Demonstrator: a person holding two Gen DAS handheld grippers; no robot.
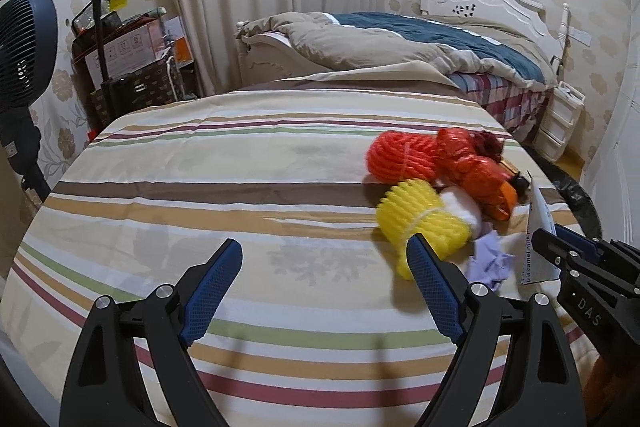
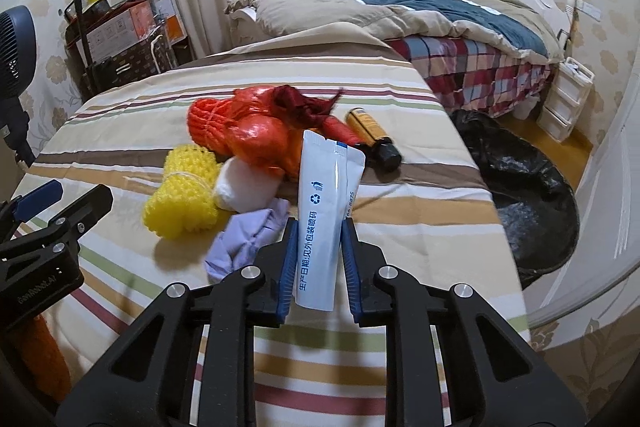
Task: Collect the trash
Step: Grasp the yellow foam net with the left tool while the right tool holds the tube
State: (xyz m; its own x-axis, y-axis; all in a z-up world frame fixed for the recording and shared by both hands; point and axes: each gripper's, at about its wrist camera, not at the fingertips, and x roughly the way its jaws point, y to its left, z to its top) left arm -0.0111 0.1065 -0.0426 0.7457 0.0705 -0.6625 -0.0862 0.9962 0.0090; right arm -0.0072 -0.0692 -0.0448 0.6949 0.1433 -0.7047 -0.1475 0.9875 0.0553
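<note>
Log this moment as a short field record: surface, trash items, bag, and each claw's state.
surface: striped sheet
right claw: shut on white sachet, held upright
left claw: open, empty, beside yellow foam net
loose trash: orange foam net, orange-red plastic bag, white wad, lilac crumpled piece, yellow bottle with black cap
bag: black trash bag, open, on the floor right of the sheet

White sachet (image 2: 326, 223) w/ blue print stands upright, pinched btwn the right gripper (image 2: 319, 227) pads. Rest of the trash is piled on the striped sheet: yellow foam net (image 2: 182, 195), orange net (image 2: 212, 125), white wad (image 2: 244, 187), lilac crumple (image 2: 248, 237), amber bottle (image 2: 370, 135) on its side.
</note>
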